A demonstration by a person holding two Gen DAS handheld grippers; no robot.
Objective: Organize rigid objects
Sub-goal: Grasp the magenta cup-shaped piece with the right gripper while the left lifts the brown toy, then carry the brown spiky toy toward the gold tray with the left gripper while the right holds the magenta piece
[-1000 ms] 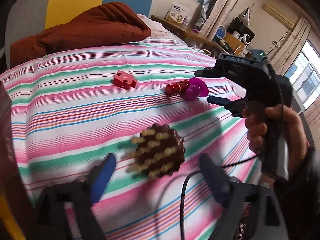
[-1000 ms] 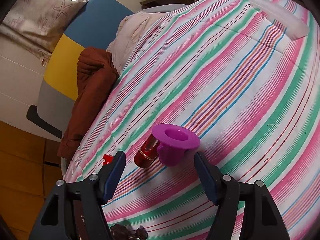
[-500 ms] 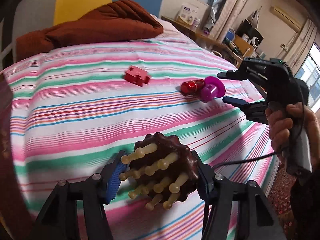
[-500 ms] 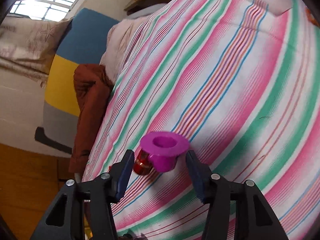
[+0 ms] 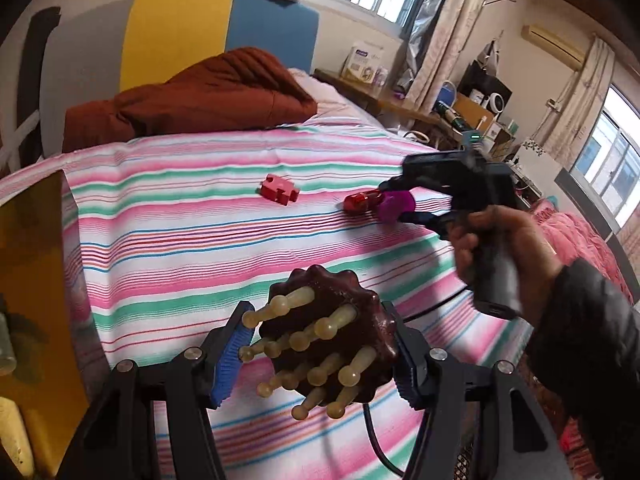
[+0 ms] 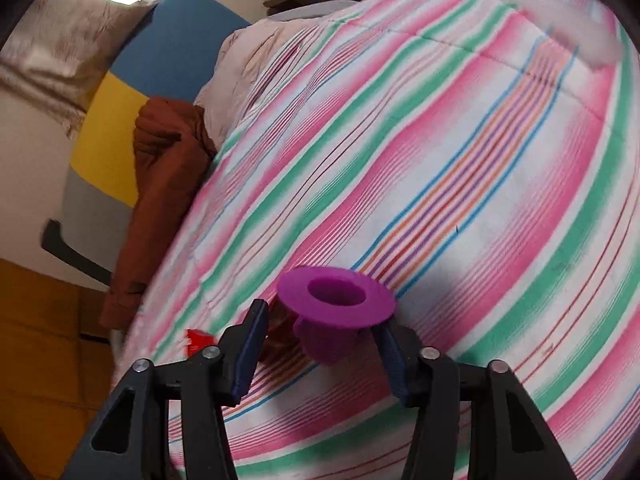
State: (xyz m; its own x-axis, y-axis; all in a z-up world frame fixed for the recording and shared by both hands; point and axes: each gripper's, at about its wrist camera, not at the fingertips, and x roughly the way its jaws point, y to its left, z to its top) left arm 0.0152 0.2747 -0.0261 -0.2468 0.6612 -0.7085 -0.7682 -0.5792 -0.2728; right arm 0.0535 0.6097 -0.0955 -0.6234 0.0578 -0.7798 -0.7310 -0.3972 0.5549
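Rigid objects are mid-pickup: the left gripper [image 5: 316, 354] has its jaws pinching the brown knobbed massager [image 5: 332, 336] above the striped bed [image 5: 180, 240], the right gripper [image 6: 320, 344] has just closed its jaws around the purple flanged cup [image 6: 334, 300] on the bed farther right, and both next need lifting clear.

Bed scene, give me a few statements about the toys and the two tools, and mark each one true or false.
1. The left tool holds the brown knobbed toy. True.
2. The purple cup sits between the right tool's fingers. True.
3. The red puzzle piece is in the left tool. False: it lies loose on the striped bedspread.
4. The red cylinder lies far from the purple cup. False: they lie right beside each other.
5. The brown blanket covers the toys. False: it is bunched near the headboard.
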